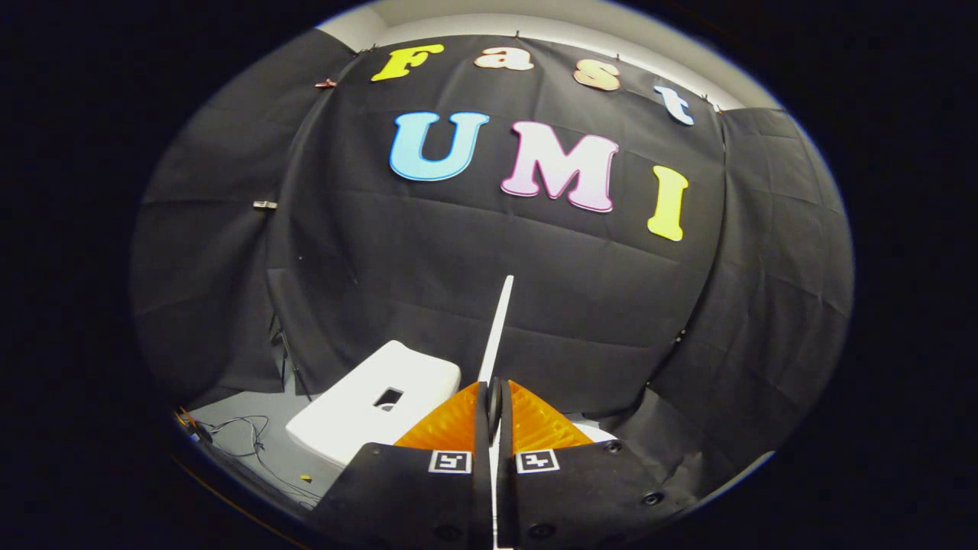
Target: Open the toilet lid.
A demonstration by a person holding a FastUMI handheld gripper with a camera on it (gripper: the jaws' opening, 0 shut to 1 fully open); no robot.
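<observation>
— What lay around the gripper?

— Black cloth wall (535, 275) hung across the far side, creased, with side panels to left and right; a pale strip of ceiling (535, 19) showed above it; low on the left a grey floor (260, 451) carried a loose cable (244, 435); the white toilet tank (374, 409), with a dark rectangular opening in its top, sat to the left, just beyond the fingers.

— And the lid?

— The toilet lid (498, 328) stood on edge — a thin white line rising from between the fingers and leaning slightly right against the cloth; nothing stood between it and the wall.

— How was the gripper (494, 405) set?

— Its fingers were drawn together on the lid's near edge, one on each side, both pressing on it; only the lid's thickness kept them apart.

— Its pose?

— It pointed forward and somewhat upward, toward the wall, with the lid running straight ahead along its middle; two square markers (449, 461) sat on the finger bases, nearest the camera.
</observation>
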